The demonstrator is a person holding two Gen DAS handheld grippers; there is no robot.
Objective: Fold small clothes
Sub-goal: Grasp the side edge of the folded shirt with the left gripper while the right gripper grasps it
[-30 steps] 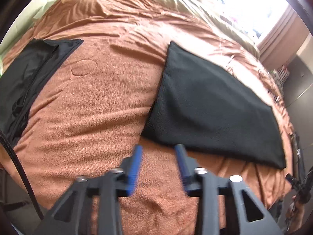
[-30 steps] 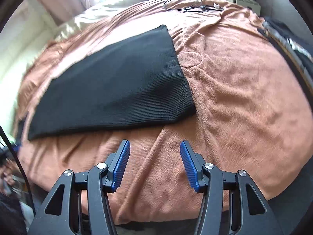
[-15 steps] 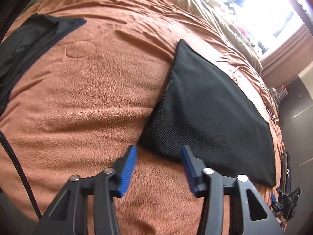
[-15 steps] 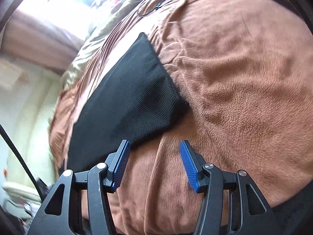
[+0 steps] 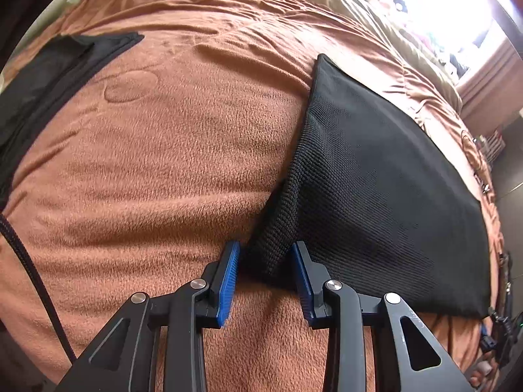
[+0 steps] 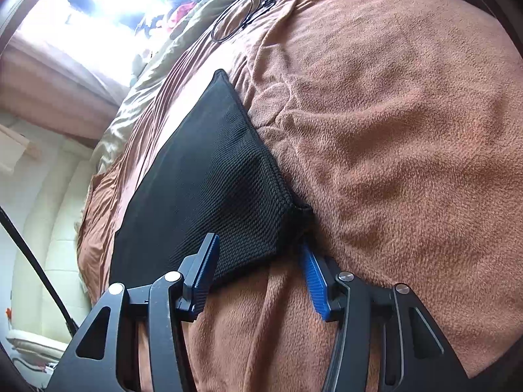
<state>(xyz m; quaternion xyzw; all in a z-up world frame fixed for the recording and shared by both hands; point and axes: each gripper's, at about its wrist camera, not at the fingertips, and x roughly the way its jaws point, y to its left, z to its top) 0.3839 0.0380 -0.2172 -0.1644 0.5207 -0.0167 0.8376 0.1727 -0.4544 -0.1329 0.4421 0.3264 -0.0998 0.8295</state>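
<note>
**Two grippers closing on the near corners of a black cloth**

Two blue-padded grippers sit low over a bed, each straddling a corner of the same folded black knit cloth [image 5: 376, 196].

The left gripper [image 5: 266, 261] has its jaws narrowing around the cloth's near left corner. That corner lies between the blue pads [image 5: 228, 277]; the right pad is right at the fabric edge, while a sliver of gap shows by the left one, so the pads do not look pressed tight yet.

The right gripper [image 6: 258, 261] is also closing, rolled to one side. Its left finger lies over the cloth's near edge and its right pad [image 6: 313, 281] sits just under the puckered near right corner. The corner is between the jaws, with clear space left between them.

The black cloth [image 6: 202, 183] lies flat on a brown fleece blanket [image 5: 170, 170] that covers the bed, running away from both grippers toward a bright window [image 6: 108, 6]. A second dark garment [image 5: 49, 81] lies well apart at the blanket's far left in the left wrist view. A thin black cable loop [image 6: 235, 19] rests on the blanket near the beige bedding [image 5: 343, 3] at the far edge.
</note>
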